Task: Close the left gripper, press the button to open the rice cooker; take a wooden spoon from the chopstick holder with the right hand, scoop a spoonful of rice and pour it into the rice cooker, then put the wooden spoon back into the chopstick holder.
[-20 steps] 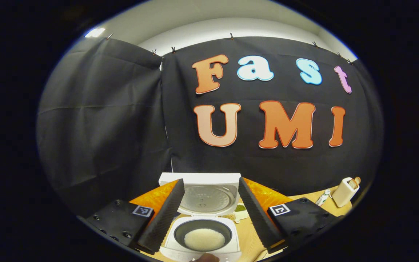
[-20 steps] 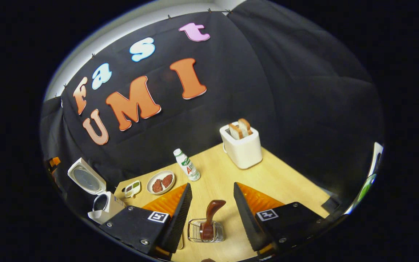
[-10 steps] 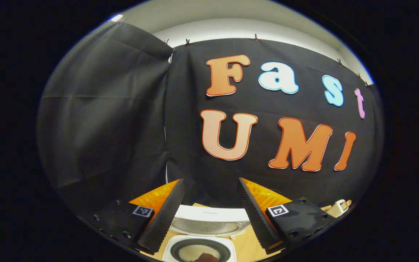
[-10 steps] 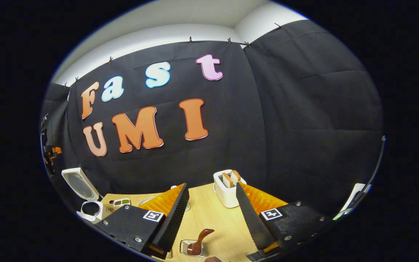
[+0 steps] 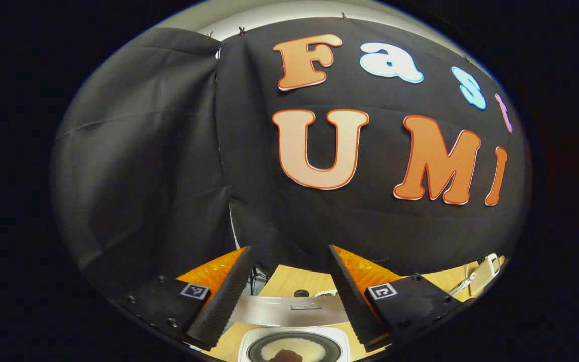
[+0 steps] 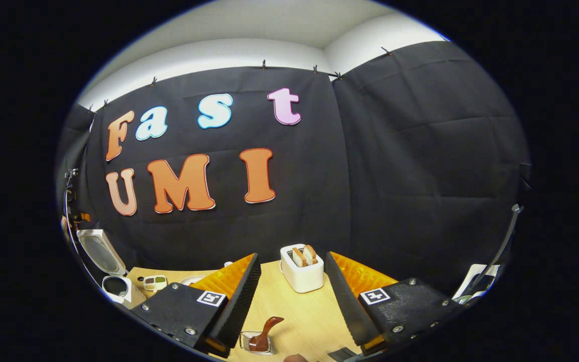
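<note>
Rice cooker [image 5: 293, 347] sits directly below and ahead of my left gripper [image 5: 289, 291], lid up, white rice lying in the dark inner pot. Left gripper's fingers stand spread apart with nothing between them, and the raised lid shows edge-on across the gap. A dark brown shape sits at the very bottom of the left gripper view over the rice; I cannot tell what it is. From the right gripper view the same cooker stands at the tabletop's far-left corner, lid tilted back, well apart from my right gripper [image 6: 289, 296].

Moving right along the tabletop [image 6: 294, 311]: a small sectioned dish and a plate near the back edge, then the white toaster [image 6: 301, 268] with two slices standing in it, framed between my right fingers.

Right gripper is also open and holds nothing. Wooden spoon [image 6: 264, 335] stands in the wire chopstick holder [image 6: 255, 344] just below and slightly left of the right gripper's gap, near the tabletop's front edge. Its handle leans up and to the right, toward my right fingers.

Judgement: the spoon looks put back and the cooker filled. If any move remains, the right hand is far nearer the spoon.
</note>
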A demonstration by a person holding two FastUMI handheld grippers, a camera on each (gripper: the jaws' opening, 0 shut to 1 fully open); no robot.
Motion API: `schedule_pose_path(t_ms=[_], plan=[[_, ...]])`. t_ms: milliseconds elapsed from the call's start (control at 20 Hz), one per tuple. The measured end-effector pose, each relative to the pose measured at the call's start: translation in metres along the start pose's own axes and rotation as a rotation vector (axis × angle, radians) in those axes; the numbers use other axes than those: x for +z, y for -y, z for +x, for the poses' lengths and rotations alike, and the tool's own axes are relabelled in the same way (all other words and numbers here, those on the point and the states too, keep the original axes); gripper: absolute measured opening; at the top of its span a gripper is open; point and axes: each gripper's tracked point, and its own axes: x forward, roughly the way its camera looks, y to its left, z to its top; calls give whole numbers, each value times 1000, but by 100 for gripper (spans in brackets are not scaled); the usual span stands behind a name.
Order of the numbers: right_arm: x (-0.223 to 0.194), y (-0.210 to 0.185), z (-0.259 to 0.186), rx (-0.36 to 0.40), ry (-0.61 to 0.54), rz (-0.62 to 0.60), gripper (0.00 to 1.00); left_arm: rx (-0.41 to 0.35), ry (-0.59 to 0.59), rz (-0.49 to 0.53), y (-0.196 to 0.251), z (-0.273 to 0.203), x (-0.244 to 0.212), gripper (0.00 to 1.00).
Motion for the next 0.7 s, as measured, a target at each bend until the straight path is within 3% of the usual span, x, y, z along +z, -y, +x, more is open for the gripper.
schedule_pose_path(t_ms=[300,700], plan=[[6,-8,7,25,8,-29,82,-2,-128,23,1,14,-33,100],[-12,-26,28,120,-29,-15,82,-14,-299,6,9,-46,-77,100]])
